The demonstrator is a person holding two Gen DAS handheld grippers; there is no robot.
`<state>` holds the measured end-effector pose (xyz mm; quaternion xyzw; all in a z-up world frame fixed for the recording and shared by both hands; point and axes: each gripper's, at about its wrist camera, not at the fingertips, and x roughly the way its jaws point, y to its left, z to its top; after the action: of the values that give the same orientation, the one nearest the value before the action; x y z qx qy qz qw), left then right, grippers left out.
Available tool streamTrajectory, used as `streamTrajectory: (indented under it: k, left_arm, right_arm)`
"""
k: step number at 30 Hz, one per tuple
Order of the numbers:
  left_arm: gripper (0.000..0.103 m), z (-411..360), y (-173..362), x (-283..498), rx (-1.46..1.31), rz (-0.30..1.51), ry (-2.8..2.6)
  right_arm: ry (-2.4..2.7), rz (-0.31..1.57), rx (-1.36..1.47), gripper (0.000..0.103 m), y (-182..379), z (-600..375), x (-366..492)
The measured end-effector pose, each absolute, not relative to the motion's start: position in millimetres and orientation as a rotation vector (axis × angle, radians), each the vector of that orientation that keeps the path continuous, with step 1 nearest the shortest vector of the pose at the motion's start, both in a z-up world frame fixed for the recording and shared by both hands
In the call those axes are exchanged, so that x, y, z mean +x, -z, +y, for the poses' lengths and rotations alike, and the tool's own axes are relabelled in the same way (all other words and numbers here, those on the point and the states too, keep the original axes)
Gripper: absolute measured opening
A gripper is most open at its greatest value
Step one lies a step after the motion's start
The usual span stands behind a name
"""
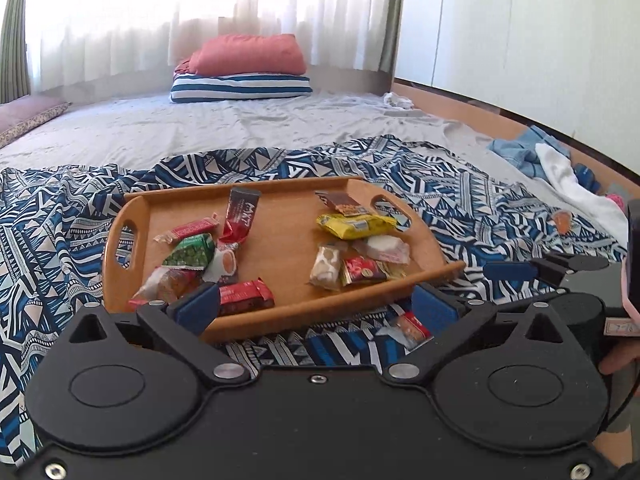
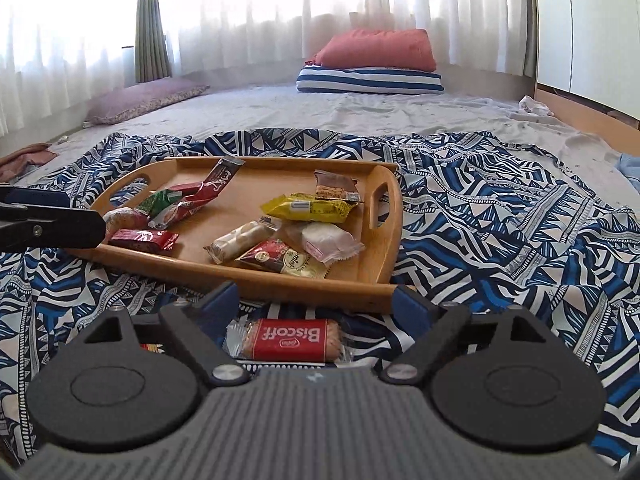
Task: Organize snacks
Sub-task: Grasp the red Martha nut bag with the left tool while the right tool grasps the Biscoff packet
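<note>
So I'm hovering my right gripper [image 2: 316,300] right over the Biscoff cookie [image 2: 294,340], and it's lying on the patterned blanket [image 2: 500,216] just in front of the tray's [image 2: 312,286] near rim, not on the tray yet. My fingers are standing wide apart with nothing between the pads, and the cookie is sitting nearer to me than the fingertips, low between the two finger arms. Its long axis is running crosswise, left to right, so if I close from here I'd be squeezing it end to end. I'm guessing I need to pull back a little or turn my wrist first. My left gripper [image 1: 316,300] is also spread open and empty, hanging over the tray's near rim to the cookie's left, so the right one is nearer. Farther back, the other snacks are lying in two loose piles on the tray.
</note>
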<state>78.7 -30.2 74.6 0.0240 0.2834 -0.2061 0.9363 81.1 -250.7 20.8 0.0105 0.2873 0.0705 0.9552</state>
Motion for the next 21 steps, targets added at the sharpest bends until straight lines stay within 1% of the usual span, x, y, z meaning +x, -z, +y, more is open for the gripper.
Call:
streamTrajectory:
  k: [9, 21]
  left_arm:
    - [0.102, -36, -56, 57, 0.069, 0.626, 0.475]
    - [0.102, -35, -30, 47, 0.061, 0.717, 0.52]
  right_arm:
    - [-0.151, 0.618, -0.011, 0.094, -9, -253, 72]
    - [-0.188, 0.634, -0.091, 0.099, -1, -242, 71]
